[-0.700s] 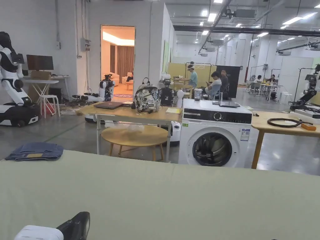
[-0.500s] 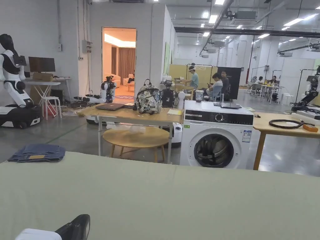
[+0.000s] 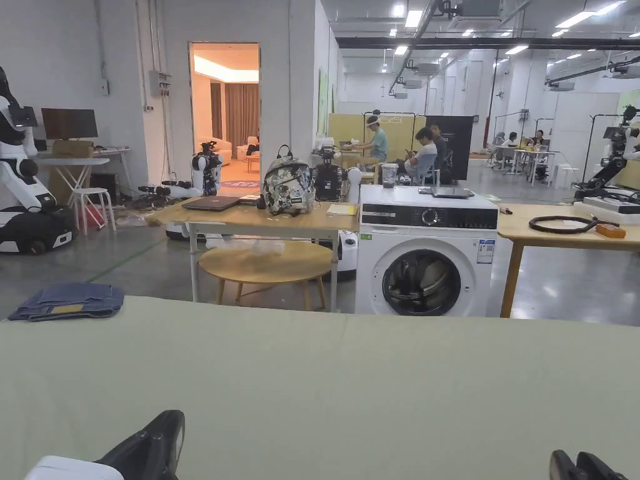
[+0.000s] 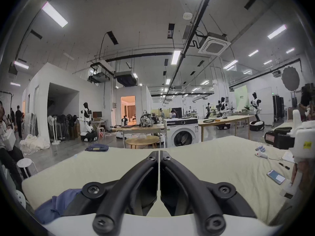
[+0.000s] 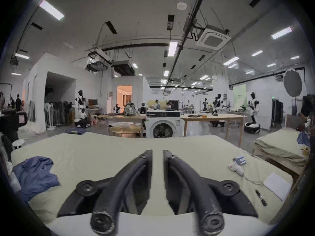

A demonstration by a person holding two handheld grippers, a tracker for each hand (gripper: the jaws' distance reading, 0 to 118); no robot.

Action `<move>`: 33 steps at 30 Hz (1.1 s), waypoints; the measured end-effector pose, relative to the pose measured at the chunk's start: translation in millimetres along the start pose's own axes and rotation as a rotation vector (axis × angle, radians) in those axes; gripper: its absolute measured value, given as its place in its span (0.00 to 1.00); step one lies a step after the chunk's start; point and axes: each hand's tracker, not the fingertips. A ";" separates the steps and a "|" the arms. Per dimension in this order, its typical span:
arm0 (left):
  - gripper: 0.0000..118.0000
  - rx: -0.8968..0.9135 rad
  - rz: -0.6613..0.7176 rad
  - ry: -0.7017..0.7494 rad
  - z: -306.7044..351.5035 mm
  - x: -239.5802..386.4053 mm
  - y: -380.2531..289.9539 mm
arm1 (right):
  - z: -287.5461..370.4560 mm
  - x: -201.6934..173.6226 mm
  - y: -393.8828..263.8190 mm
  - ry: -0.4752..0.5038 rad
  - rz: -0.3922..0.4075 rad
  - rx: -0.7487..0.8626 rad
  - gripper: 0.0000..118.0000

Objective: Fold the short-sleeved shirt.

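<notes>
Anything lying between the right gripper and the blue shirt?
No: in the right gripper view, bare cream sheet separates the right gripper from the crumpled blue shirt.

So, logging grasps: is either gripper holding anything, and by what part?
Nothing is held. Left gripper shut on air; right gripper slightly open; crumpled blue shirt lies untouched.

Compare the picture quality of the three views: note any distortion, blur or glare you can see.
Head view: straight lines, sharp, with bright glare in the lit doorway. Left gripper view: fisheye bending with dark corners; the left gripper is crisp. Right gripper view: same bending; the right gripper looks smeared, and the blue shirt is soft.
</notes>
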 end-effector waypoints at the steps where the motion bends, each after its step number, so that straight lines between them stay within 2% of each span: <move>1: 0.00 0.003 0.006 0.004 -0.1 0.9 0.8 | 1.0 -1.0 -1.4 0.004 0.013 0.008 0.17; 3: 0.00 0.007 0.035 -0.004 -0.8 -0.9 0.6 | 3.2 -8.7 -2.2 -0.062 0.072 0.034 0.17; 4: 0.00 0.004 0.039 0.003 -1.7 -0.3 1.2 | 2.7 -10.4 -3.0 -0.056 0.078 0.030 0.16; 6: 0.00 -0.001 0.028 0.009 -2.0 0.1 1.4 | 2.5 -10.4 -4.1 -0.047 0.078 0.032 0.00; 8: 0.00 -0.008 -0.003 0.009 -2.6 2.1 1.8 | 3.7 -13.0 -5.4 -0.078 0.111 0.030 0.00; 10: 0.00 -0.017 0.010 0.006 -3.6 2.1 3.3 | 4.7 -12.2 -3.6 -0.054 0.117 0.025 0.00; 13: 0.00 -0.005 0.089 -0.022 -4.8 -2.7 3.7 | 7.1 -10.5 -1.7 0.001 0.068 0.027 0.00; 15: 0.00 -0.023 0.096 -0.011 -7.2 -3.9 4.6 | 7.0 -13.0 -1.2 -0.010 0.081 0.027 0.00; 17: 0.00 -0.031 0.087 -0.010 -8.1 -2.9 3.6 | 7.8 -12.2 -1.5 -0.014 0.108 0.024 0.00; 22: 0.00 -0.027 0.081 -0.022 -4.7 -0.1 1.9 | 9.5 -15.0 -2.5 -0.017 0.085 0.035 0.00; 33: 0.00 -0.038 0.030 0.022 4.8 -11.6 -1.1 | 6.7 -26.4 -4.4 0.018 0.117 0.036 0.00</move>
